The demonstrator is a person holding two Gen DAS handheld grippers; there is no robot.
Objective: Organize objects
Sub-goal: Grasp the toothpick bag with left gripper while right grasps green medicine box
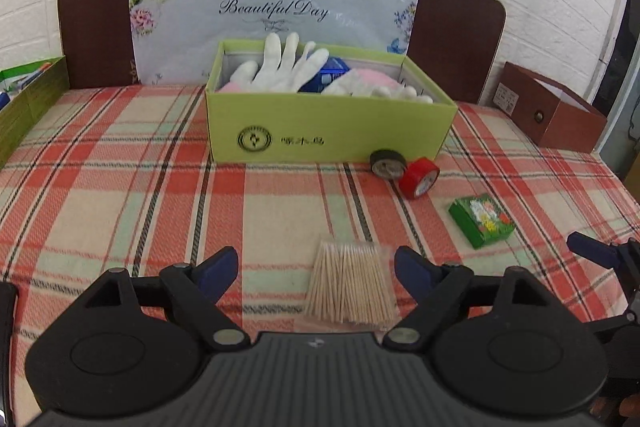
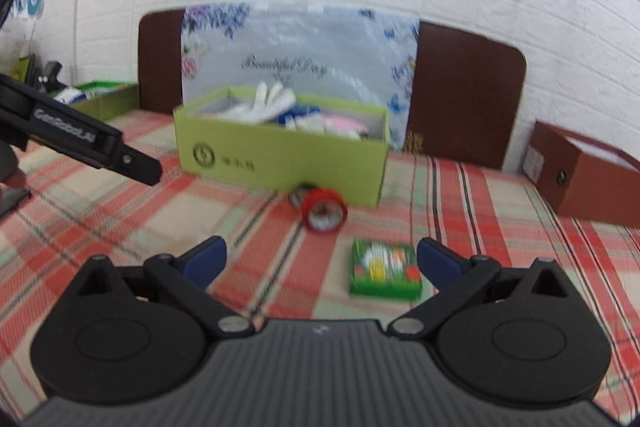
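Observation:
A green open box point(image 1: 328, 131) stands at the back of the plaid table, holding white gloves point(image 1: 280, 67) and other items; it also shows in the right wrist view point(image 2: 280, 155). A clear bag of toothpicks point(image 1: 348, 283) lies between the wide-open fingers of my left gripper point(image 1: 316, 267). A black tape roll point(image 1: 386, 165) and a red tape roll point(image 1: 418, 178) lie at the box's front right corner. A small green floral packet point(image 2: 385, 269) lies just ahead of my open, empty right gripper point(image 2: 320, 259), toward its right finger.
A brown open box point(image 2: 580, 179) stands at the right edge. Another green box point(image 1: 28, 99) stands at the far left. A brown headboard with a floral "Beautiful Day" sheet point(image 1: 276, 11) backs the table. The left gripper's body point(image 2: 80, 139) shows at the right view's left.

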